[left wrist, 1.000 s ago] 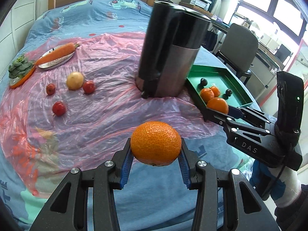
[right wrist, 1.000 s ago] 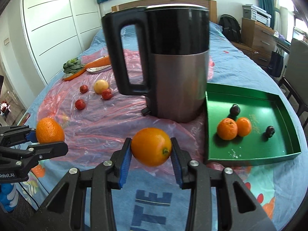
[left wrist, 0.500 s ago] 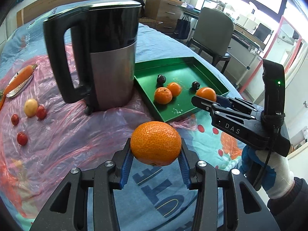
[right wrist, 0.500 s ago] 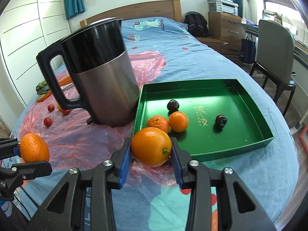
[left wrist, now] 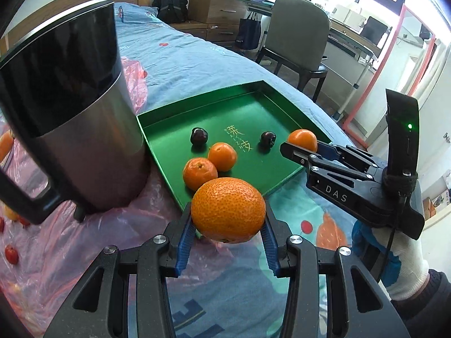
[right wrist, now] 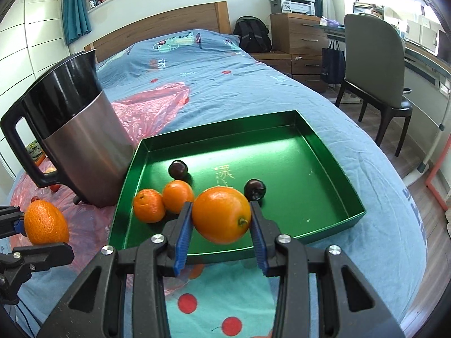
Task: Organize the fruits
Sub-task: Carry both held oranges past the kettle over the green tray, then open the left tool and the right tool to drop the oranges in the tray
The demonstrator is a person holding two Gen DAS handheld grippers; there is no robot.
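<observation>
My left gripper [left wrist: 228,239] is shut on a bumpy orange tangerine [left wrist: 228,208], held above the bed near the front left corner of the green tray [left wrist: 174,118]. My right gripper [right wrist: 221,239] is shut on a smooth orange [right wrist: 221,214], held over the tray's front edge [right wrist: 332,229]. The tray holds two small tangerines [right wrist: 149,205] [right wrist: 178,195] and two dark cherries [right wrist: 178,169] [right wrist: 254,189]. The right gripper also shows in the left wrist view [left wrist: 298,146], and the left gripper's tangerine shows in the right wrist view [right wrist: 45,222].
A tall black and steel kettle [left wrist: 67,124] stands just left of the tray on pink plastic sheeting [left wrist: 56,253]. Small red fruits [left wrist: 11,253] lie on the sheeting at far left. A chair [right wrist: 372,67] and desk stand beyond the bed's right side.
Both grippers have moved right and forward toward the green tray, each still holding its fruit. The tray now sits larger and nearer in both views.
</observation>
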